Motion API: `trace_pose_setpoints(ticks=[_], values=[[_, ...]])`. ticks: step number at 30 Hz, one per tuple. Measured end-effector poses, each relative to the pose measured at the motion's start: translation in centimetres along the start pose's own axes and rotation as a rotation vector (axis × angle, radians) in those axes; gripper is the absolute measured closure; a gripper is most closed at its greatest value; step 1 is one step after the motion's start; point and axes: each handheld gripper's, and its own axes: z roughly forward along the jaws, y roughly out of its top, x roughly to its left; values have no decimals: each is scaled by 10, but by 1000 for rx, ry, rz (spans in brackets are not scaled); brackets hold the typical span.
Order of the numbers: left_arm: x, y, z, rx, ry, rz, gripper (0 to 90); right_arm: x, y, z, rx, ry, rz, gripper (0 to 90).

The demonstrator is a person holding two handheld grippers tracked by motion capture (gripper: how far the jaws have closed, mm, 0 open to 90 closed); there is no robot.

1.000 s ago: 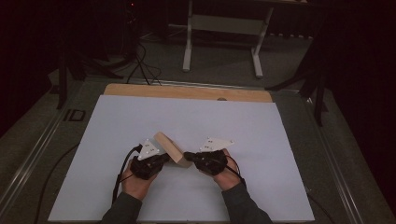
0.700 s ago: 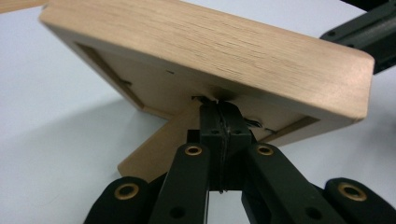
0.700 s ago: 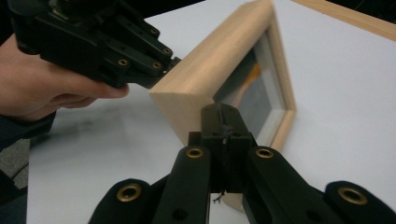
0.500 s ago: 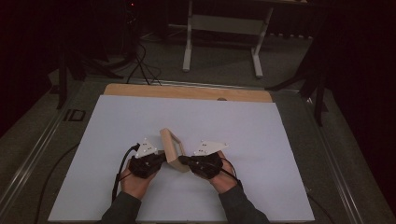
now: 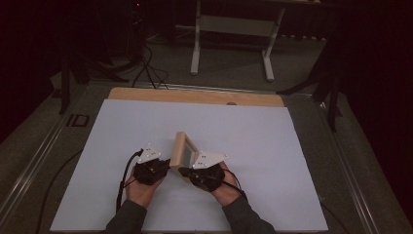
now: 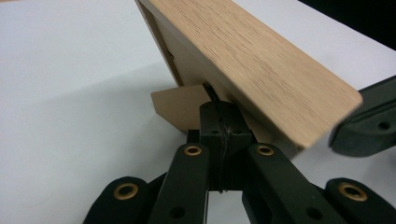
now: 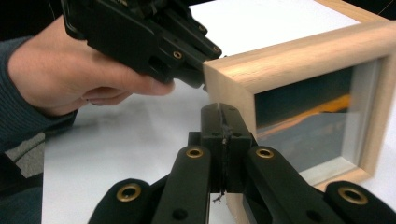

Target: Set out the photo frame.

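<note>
A light wooden picture frame stands on edge on the white table top, glass face turned to the right. My left gripper is behind it, jaws shut, with the tips against the frame's back beside a brown stand flap. My right gripper is at the near end, jaws shut, tips touching the frame's corner edge. The left gripper and the hand that holds it also appear in the right gripper view. I cannot tell whether either gripper pinches anything.
A wooden strip runs along the table's far edge. Beyond it stand a white metal stand and floor cables. Metal rails run along both sides of the table.
The frame has swung from a diagonal tilt to standing nearly straight, end toward me. Both grippers have drawn closer together at its near end.
</note>
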Motion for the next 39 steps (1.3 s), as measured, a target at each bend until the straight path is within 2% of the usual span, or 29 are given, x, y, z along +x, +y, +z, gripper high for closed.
trace_pose_setpoints(ticks=[6, 14, 15, 19, 21, 24, 26, 29, 33, 39], values=[[1, 0, -1, 2, 15, -7, 864, -1, 0, -1, -2, 1, -3, 895], [6, 1, -7, -16, 38, -35, 787, -6, 1, -9, -21, -8, 11, 877], [8, 1, -12, -29, 41, -48, 766, -10, 2, -15, -37, -20, 21, 864], [10, 1, -16, -44, 46, -65, 707, -13, 2, -19, -47, -32, 30, 850], [11, 1, -19, -57, 49, -76, 707, -13, 2, -20, -49, -35, 34, 843], [12, 2, -23, -84, 37, -92, 620, -15, 2, -22, -50, -42, 40, 820], [11, 2, -23, -90, 41, -94, 598, -16, 1, -22, -50, -43, 40, 818], [13, 2, -29, -100, 73, -118, 577, -17, 1, -23, -48, -53, 39, 803], [16, 3, -37, -132, 75, -140, 548, -20, 0, -25, -55, -66, 52, 777], [14, 7, -46, -161, 74, -135, 479, -25, -1, -28, -58, -87, 69, 718]])
